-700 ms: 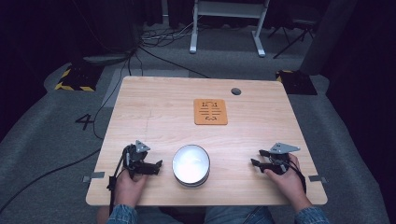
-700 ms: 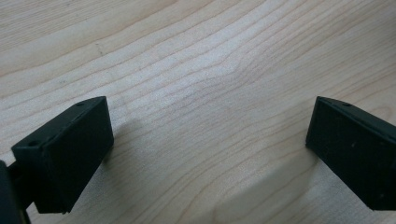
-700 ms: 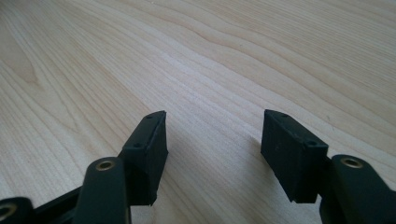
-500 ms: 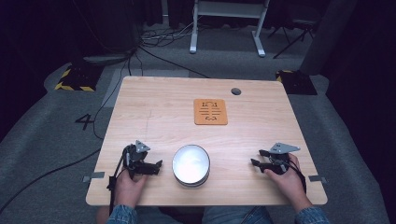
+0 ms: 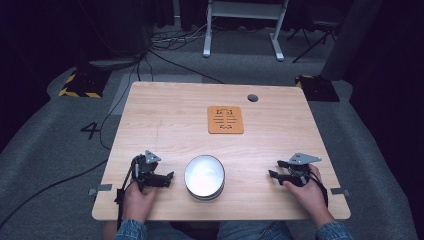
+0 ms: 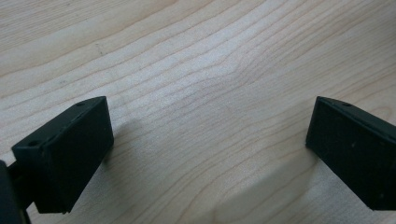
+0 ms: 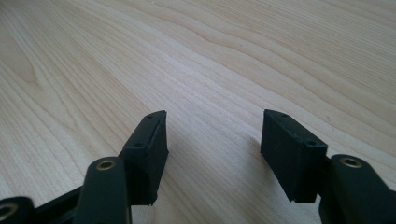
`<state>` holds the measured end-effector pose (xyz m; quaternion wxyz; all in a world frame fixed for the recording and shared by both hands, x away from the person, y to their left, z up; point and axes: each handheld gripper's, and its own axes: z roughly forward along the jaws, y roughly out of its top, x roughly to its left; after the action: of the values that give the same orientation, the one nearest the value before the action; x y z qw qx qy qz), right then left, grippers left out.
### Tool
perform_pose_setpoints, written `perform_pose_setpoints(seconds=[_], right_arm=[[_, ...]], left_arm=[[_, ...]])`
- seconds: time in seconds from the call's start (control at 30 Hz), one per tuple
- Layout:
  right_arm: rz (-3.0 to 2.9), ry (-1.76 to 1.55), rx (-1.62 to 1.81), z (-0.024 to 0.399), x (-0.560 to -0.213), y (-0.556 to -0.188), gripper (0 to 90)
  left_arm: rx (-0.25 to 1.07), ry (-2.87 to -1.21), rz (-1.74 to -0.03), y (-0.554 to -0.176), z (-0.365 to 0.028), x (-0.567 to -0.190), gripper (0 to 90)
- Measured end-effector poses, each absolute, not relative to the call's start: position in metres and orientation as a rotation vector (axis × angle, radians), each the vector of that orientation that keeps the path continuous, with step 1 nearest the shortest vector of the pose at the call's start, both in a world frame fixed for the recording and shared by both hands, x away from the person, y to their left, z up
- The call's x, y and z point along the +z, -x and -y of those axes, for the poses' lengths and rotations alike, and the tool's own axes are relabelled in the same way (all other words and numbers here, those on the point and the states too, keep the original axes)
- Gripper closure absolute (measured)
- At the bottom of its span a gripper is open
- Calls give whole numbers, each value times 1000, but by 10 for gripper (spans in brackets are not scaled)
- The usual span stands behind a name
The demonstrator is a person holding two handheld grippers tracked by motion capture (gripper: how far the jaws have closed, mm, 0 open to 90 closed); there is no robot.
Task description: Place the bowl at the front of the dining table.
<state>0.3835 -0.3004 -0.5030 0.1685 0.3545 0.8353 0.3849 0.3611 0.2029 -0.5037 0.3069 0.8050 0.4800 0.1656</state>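
Note:
A white round bowl (image 5: 204,177) stands near the front edge of the wooden table (image 5: 170,125), midway between both hands. Farther back lies an orange square mat (image 5: 225,119) with a dark pattern. My left gripper (image 5: 169,178) rests on the table just left of the bowl, pointing toward it. Its jaws stand wide apart over bare wood, and the left gripper (image 6: 210,140) holds nothing. My right gripper (image 5: 276,169) rests to the right of the bowl, pointing left. The right gripper (image 7: 212,140) is open too, with bare wood between its jaws.
A dark round cable hole (image 5: 252,97) sits near the table's far edge. Cables (image 5: 165,45) and a white desk frame (image 5: 242,25) lie on the grey floor behind the table. A black-and-yellow striped block (image 5: 77,85) is on the floor at far left.

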Motion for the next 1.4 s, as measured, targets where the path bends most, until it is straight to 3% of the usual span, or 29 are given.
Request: perform_pose_setpoints(seconds=[0.2, 0.53, 1.4], right_arm=[[-2407, -993, 1069, 297, -500, -382, 451], [-2427, -971, 1070, 273, -465, -380, 490], [-2422, -845, 1149, 223, -387, -390, 500]], left_arm=[[438, -2129, -1270, -361, -203, -504, 9], [439, -2129, -1270, -361, -203, -504, 9], [442, -2127, -1276, -361, -203, -504, 8]])
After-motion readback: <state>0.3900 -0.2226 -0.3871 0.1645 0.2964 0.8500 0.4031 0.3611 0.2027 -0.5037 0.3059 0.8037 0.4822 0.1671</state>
